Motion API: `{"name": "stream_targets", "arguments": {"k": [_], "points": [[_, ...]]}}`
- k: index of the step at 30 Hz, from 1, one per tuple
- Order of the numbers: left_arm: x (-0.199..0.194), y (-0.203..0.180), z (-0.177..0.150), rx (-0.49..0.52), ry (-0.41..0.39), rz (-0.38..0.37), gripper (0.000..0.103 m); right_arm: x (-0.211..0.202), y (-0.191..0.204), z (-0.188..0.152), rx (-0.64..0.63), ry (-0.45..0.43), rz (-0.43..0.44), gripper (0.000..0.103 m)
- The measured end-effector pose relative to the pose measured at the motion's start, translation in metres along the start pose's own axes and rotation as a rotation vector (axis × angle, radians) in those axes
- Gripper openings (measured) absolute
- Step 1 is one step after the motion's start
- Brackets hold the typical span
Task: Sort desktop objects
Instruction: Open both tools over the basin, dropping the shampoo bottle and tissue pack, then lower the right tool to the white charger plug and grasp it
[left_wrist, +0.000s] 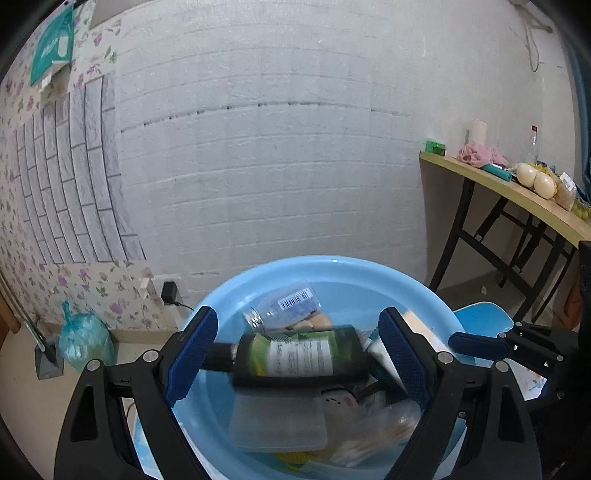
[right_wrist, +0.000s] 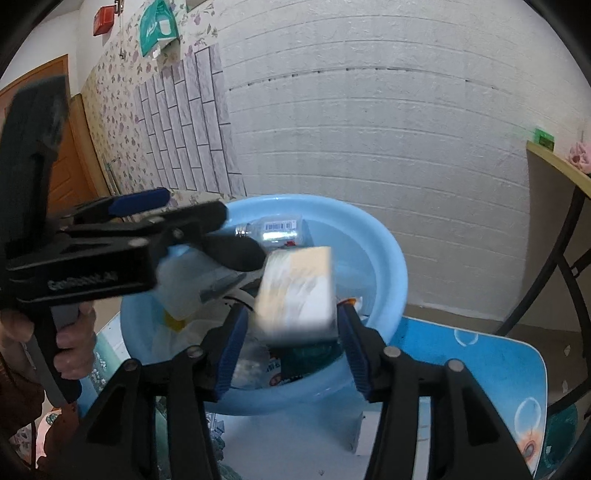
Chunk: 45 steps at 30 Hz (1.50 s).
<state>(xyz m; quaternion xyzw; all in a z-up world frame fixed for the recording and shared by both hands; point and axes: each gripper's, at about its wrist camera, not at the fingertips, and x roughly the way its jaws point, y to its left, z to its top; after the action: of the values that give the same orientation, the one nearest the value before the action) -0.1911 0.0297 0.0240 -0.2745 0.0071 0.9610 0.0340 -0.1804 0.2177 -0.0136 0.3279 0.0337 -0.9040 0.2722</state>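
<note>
A light blue basin (left_wrist: 258, 273) holds several desktop objects: a clear bottle with a barcode (left_wrist: 284, 306), a clear plastic box (left_wrist: 277, 424) and packets. My left gripper (left_wrist: 295, 354) is open above the basin; a dark green bottle (left_wrist: 299, 356), blurred, lies sideways between its blue pads, apparently loose. My right gripper (right_wrist: 291, 332) is open over the basin's (right_wrist: 388, 266) near rim; a white and tan box (right_wrist: 299, 288), blurred, sits between its fingers without clear contact. The left gripper (right_wrist: 184, 221) also shows in the right wrist view.
The basin stands on a blue table (right_wrist: 461, 354) with bubble print. A wooden table (left_wrist: 517, 192) with eggs, a bottle and cloth stands at the right. A white brick wall is behind. A tied bag (left_wrist: 85, 343) sits on the floor at the left.
</note>
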Motion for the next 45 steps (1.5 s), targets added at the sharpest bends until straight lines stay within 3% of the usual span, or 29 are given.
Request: {"name": "stream_targets", "arguments": {"k": [3, 7, 10, 16, 20, 25, 36, 38, 45], "points": [[-0.003, 0.002, -0.003, 0.0, 0.0, 0.004, 0.09, -0.002, -0.001, -0.002, 0.016, 0.001, 0.009, 0.057], [-0.007, 0.005, -0.012, -0.014, 0.021, 0.002, 0.09, -0.017, -0.006, -0.005, 0.028, -0.027, -0.009, 0.074], [-0.012, 0.006, -0.018, -0.017, 0.03, 0.009, 0.09, -0.029, -0.018, -0.016, 0.07, -0.028, -0.048, 0.074], [-0.022, 0.011, -0.031, -0.04, 0.055, 0.007, 0.095, -0.032, -0.051, -0.05, 0.166, 0.071, -0.155, 0.074], [-0.027, 0.013, -0.041, -0.068, 0.077, 0.01, 0.095, -0.024, -0.062, -0.069, 0.221, 0.133, -0.171, 0.074], [-0.032, 0.015, -0.051, -0.084, 0.101, 0.02, 0.096, -0.01, -0.053, -0.074, 0.187, 0.174, -0.164, 0.074], [-0.036, 0.021, -0.065, -0.083, 0.129, 0.026, 0.098, 0.013, -0.059, -0.075, 0.164, 0.226, -0.241, 0.074], [-0.034, 0.022, -0.067, -0.084, 0.136, 0.029, 0.098, 0.011, -0.06, -0.075, 0.167, 0.219, -0.219, 0.06], [-0.033, 0.024, -0.067, -0.092, 0.137, 0.023, 0.099, 0.002, -0.058, -0.072, 0.188, 0.186, -0.166, 0.06]]}}
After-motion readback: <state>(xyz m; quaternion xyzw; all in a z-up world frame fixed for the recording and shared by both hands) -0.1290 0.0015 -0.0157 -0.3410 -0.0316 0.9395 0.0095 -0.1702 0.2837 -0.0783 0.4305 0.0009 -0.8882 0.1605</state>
